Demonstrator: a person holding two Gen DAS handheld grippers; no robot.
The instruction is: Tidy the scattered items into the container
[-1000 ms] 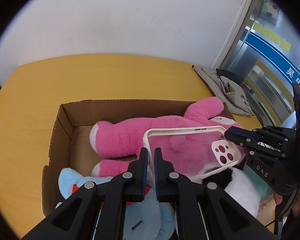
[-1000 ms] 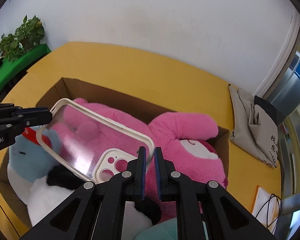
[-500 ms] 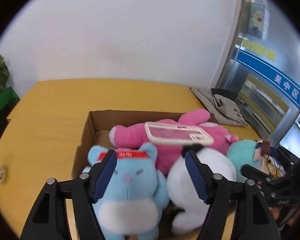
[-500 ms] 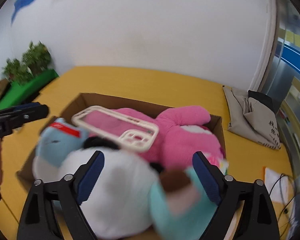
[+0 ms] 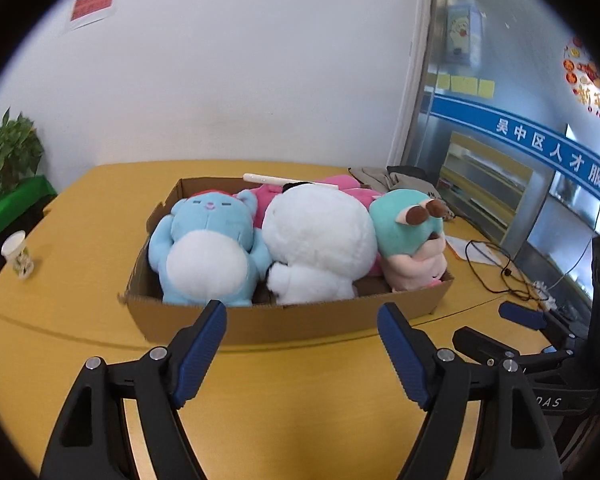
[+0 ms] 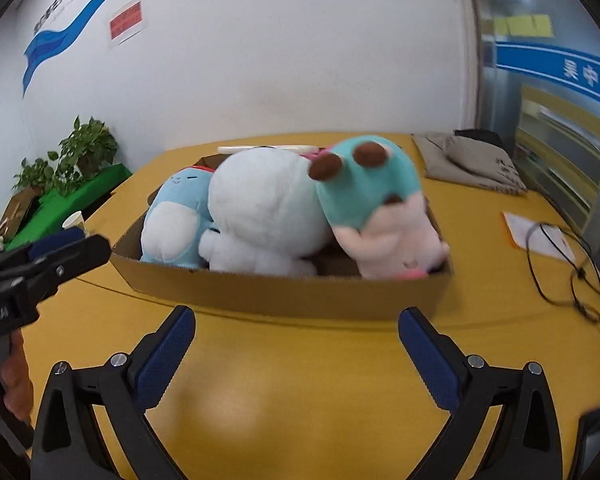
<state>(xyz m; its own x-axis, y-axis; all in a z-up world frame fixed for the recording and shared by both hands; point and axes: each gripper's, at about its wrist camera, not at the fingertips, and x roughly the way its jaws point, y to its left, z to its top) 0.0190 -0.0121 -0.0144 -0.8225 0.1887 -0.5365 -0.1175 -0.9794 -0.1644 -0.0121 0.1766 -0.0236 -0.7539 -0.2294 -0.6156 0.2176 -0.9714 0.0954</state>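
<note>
Yellow tabletop (image 5: 80, 280) carried the cardboard box (image 5: 284, 320) at frame centre, holding blue, white and teal plush toys. Both the left gripper (image 5: 302, 346) and right gripper (image 6: 296, 354) had just released the phone case (image 5: 276, 179) and backed off, jaws wide and empty. Only the case's rim showed behind the toys; tidying looked nearly complete.

both wrist views angled down over the table, near the cardboard box (image 5: 284, 326), shared from left and right
</note>
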